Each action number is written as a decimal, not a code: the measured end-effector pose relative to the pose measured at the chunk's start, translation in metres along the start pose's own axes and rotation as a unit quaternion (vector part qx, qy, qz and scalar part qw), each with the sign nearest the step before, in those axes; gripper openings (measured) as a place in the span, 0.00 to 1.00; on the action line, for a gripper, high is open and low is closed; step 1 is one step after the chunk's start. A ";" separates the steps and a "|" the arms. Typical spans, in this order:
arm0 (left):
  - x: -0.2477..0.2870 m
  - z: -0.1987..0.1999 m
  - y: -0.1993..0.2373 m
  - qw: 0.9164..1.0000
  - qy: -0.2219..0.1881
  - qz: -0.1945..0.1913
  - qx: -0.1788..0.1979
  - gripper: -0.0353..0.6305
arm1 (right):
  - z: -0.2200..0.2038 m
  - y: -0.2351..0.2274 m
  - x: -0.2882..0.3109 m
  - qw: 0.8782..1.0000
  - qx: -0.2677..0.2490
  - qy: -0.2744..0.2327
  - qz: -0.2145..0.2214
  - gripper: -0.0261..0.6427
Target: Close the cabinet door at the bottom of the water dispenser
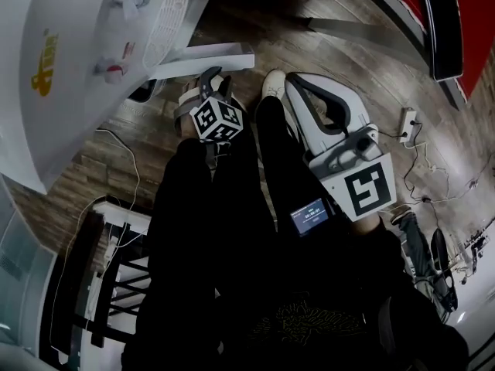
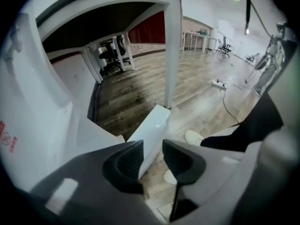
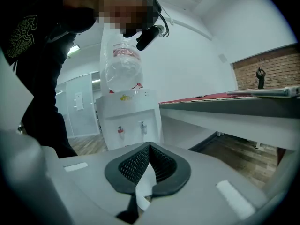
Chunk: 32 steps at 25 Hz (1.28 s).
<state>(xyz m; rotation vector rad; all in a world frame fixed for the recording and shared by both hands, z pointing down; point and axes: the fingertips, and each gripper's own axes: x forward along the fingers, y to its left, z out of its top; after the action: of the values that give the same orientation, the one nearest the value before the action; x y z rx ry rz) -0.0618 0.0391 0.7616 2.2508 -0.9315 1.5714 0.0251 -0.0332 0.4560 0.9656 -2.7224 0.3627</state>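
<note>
1 water dispenser (image 3: 131, 118) stands on the wood floor (image 2: 140, 93), with 1 clear bottle (image 3: 122, 64) on top and 2 taps (image 3: 120, 130) on its front. Its 1 bottom cabinet door (image 2: 152, 128) is swung out, open. The left gripper (image 2: 152, 161) points down at that door. Its 2 jaws are apart with the door's free edge between them, close to 1 pad and clear of the other. The right gripper (image 3: 150, 149) faces the taps, its 2 jaws closed together on nothing. 2 white shoes (image 2: 192, 136) stand just beside the door.

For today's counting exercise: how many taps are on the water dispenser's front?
2. In the right gripper view, the red tap sits left and the other tap right, both under the bottle. None seems hidden.
</note>
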 end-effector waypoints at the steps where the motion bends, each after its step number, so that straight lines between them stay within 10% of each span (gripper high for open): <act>1: 0.005 -0.002 0.000 1.000 0.008 0.001 0.005 0.25 | -0.001 0.000 -0.001 1.000 0.002 0.001 0.001 0.04; 21: 0.039 0.036 0.098 0.993 0.042 0.101 -0.049 0.15 | -0.016 -0.010 0.012 0.998 0.050 0.014 0.020 0.04; 32: 0.048 0.040 0.163 0.949 0.024 0.219 -0.227 0.21 | -0.023 -0.018 0.026 0.997 0.074 0.021 0.013 0.04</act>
<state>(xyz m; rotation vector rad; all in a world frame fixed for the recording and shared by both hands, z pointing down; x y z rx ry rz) -0.1228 -0.1241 0.7637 1.7554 -1.6701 1.3652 0.0196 -0.0549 0.4877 0.9472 -2.7035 0.5894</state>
